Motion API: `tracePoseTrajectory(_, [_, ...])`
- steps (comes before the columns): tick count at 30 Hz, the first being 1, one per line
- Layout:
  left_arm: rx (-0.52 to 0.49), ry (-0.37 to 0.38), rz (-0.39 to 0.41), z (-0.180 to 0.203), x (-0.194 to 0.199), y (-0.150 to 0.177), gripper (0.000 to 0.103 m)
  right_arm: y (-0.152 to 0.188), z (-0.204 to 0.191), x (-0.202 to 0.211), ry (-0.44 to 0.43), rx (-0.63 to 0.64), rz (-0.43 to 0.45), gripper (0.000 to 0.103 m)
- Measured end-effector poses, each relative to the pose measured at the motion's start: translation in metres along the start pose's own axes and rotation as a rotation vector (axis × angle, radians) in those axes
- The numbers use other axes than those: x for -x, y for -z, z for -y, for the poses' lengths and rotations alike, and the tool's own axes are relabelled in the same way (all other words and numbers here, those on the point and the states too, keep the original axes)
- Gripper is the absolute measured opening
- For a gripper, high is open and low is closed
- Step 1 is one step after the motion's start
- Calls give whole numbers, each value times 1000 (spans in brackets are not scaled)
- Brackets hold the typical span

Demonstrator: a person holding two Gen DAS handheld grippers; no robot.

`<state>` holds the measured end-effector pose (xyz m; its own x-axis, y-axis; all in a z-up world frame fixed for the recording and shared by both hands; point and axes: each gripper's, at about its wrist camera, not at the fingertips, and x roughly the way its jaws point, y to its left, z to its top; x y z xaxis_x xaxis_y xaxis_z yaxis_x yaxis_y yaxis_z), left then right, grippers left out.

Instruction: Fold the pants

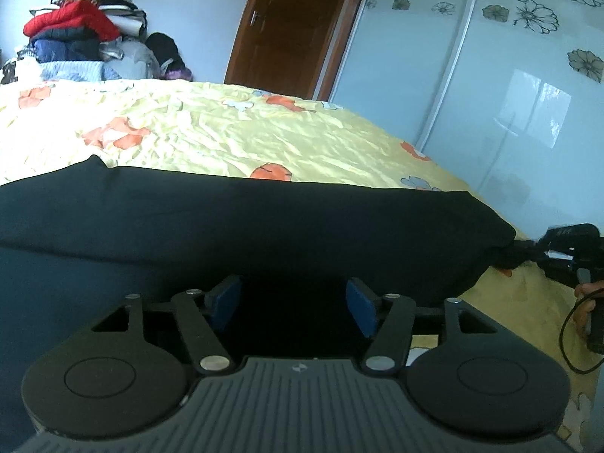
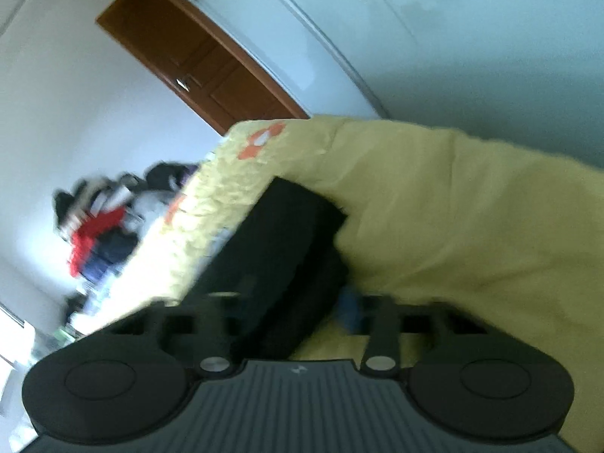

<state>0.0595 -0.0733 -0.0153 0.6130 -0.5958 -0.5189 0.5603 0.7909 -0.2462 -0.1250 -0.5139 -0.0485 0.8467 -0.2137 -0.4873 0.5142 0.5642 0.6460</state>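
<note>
- While the black pants [image 1: 245,219] lie folded lengthwise across the yellow floral bedspread [image 1: 226,128], left gripper [image 1: 292,304] stands released, pads apart over the cloth.
- Right gripper [image 1: 528,253] is clenched on the pants' end.

Right wrist view is blurred and rolled hard. Right gripper [image 2: 298,309] clamped on the black pants [image 2: 271,249], folded into a thick band running up-left across the yellow floral bedspread [image 2: 434,207]. One blue pad [image 2: 349,311] shows beside the fabric. Brown door [image 2: 196,64] and clothes pile [image 2: 98,226] sit beyond the bed's far edge.
</note>
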Motion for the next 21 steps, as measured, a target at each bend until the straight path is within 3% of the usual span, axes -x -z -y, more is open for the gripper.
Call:
tracePoseTrajectory(3, [-17,-6,-3,4,-1,-1,68,1,-3,4,15,109,17,4])
tracePoseTrajectory(6, [-36,-23,-7,10,0,-4,68,-5,-25,16,118,342,100,4])
tracePoseTrajectory(8, [-57,-20,13,16,4,-7,69,-11,-36,19,159,428,135,4])
tracePoseTrajectory(9, [-69,-19,18,18,5,-8,72,-14,-39,16,180,459,121,4])
tracePoseTrajectory(11, [-87,-24,16,21,2,-7,77,-15,-38,-4,214,488,-28,4])
tracePoseTrajectory(12, [-89,-25,8,21,0,-5,77,-13,-34,-4,213,470,-31,5])
tracePoseTrajectory(14, [-84,-25,-19,20,-5,0,77,-16,-29,8,230,416,26,16])
tracePoseTrajectory(15, [-82,-27,-23,19,-6,1,78,-18,-27,16,265,392,89,28])
tracePoseTrajectory(17, [-78,-18,-19,18,-5,1,82,-19,-25,39,331,335,255,35])
tracePoseTrajectory(18, [-76,-15,-23,18,-6,1,85,-21,-24,47,269,307,277,35])
tracePoseTrajectory(19, [-78,-15,-27,18,-7,2,87,-23,-24,50,161,283,244,35])
tracePoseTrajectory(21, [-91,-22,-34,21,-8,2,89,-24,-27,39,25,217,108,36])
